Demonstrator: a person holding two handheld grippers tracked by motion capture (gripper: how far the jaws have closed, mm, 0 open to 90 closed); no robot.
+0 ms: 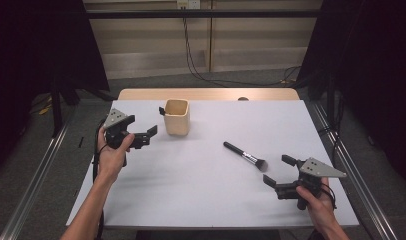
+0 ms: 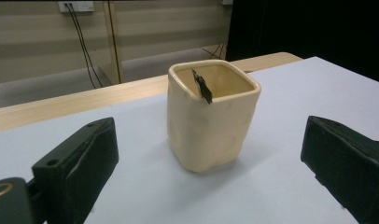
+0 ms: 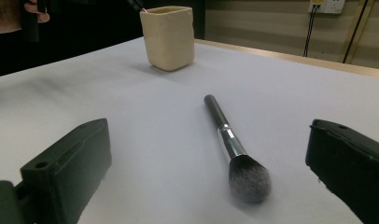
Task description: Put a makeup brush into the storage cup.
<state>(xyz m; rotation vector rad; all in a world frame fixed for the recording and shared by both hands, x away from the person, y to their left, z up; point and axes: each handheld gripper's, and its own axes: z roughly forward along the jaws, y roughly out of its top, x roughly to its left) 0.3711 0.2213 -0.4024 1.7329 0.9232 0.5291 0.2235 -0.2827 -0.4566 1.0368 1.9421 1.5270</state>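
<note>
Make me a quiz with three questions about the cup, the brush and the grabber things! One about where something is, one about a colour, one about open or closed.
1. Where does the makeup brush lie?
A. Inside the cup
B. Flat on the white table, in front of the right gripper
C. Between the left gripper's jaws

2. What colour is the cup?
A. Cream
B. Blue
C. Red

3. How do the jaws of the right gripper stand?
A. Shut on the brush
B. Shut on nothing
C. Open, holding nothing

Answers:
1 B: the right gripper view shows the brush lying on the table ahead of the jaws, bristles toward them.
2 A: both gripper views show a pale cream cup.
3 C: the two jaws stand wide apart with the brush untouched beyond them.
</note>
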